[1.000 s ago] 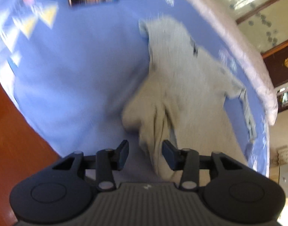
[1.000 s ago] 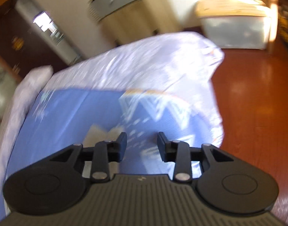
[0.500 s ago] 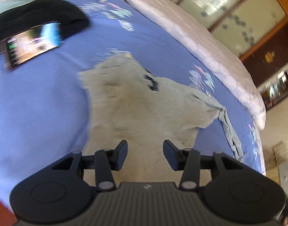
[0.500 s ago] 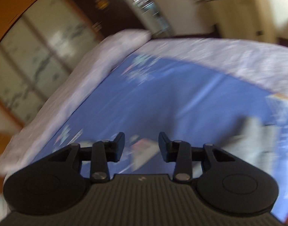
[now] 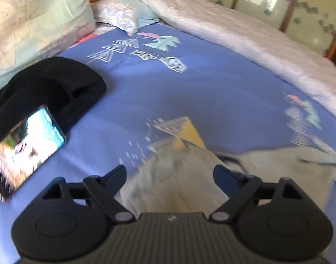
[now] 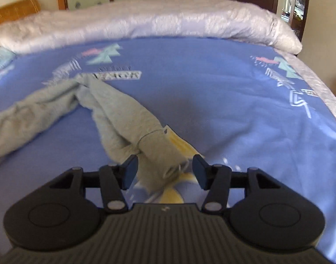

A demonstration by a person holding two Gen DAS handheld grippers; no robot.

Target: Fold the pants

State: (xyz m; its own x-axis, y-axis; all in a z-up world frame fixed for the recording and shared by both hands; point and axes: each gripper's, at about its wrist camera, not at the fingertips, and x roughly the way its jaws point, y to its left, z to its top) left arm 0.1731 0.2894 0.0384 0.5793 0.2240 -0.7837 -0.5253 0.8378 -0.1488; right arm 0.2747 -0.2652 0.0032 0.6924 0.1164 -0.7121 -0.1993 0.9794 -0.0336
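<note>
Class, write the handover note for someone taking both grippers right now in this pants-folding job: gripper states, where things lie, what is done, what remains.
Left gripper: jaws opening wide, nothing pinched; it hangs over one end of the light grey fabric pants.
Right gripper: jaws opening, one leg cuff lies between the fingers, not pressed.
Pants: spread unfolded on the blue patterned bedsheet, legs splayed apart.
Nearby: lit smartphone leaning on a black fabric bundle.
Done: no fold visible.
Left: grip, align legs, fold.
</note>
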